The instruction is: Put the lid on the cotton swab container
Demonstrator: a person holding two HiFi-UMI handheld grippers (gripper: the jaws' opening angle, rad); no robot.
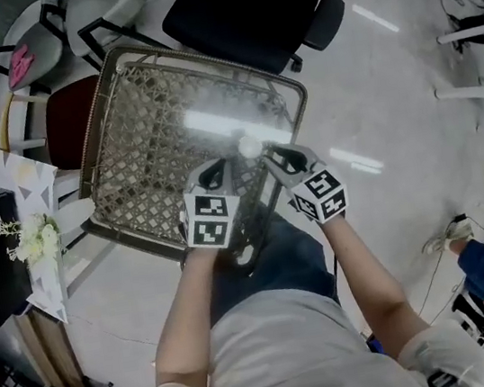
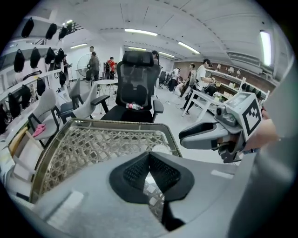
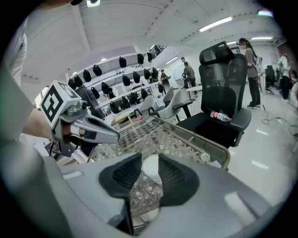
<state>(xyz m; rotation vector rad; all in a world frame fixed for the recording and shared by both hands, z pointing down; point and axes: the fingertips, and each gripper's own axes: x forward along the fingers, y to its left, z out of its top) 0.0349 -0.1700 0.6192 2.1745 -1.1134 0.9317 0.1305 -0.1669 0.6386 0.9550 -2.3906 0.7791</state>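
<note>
A woven table (image 1: 126,152) with a shiny top stands in front of the person's knees. Both tongs are held over the near right part of this table. The left gripper (image 1: 218,169) has its two black pads pressed together at the tips, and nothing is between them. The right gripper (image 1: 278,159) is just beside it, and its jaws are a little bit apart. A white round thing (image 1: 248,148) sits on the table top near the right edge, just past the tips of both tongs. In the right gripper view, this white round thing (image 3: 150,169) shows in the gap between the two pads. In the left gripper view, it (image 2: 160,149) peeks out just beyond the closed tips, with a small space between it and the right gripper (image 2: 182,137). It looks apart from that gripper, not pinched. The light is too bright on it to tell if it is the lid or the container. A black office chair (image 1: 240,6) stands behind the far side of the table, with a bottle (image 2: 134,106) lying on its seat. A dark red seat (image 1: 67,124) is beside the table's left edge.
</note>
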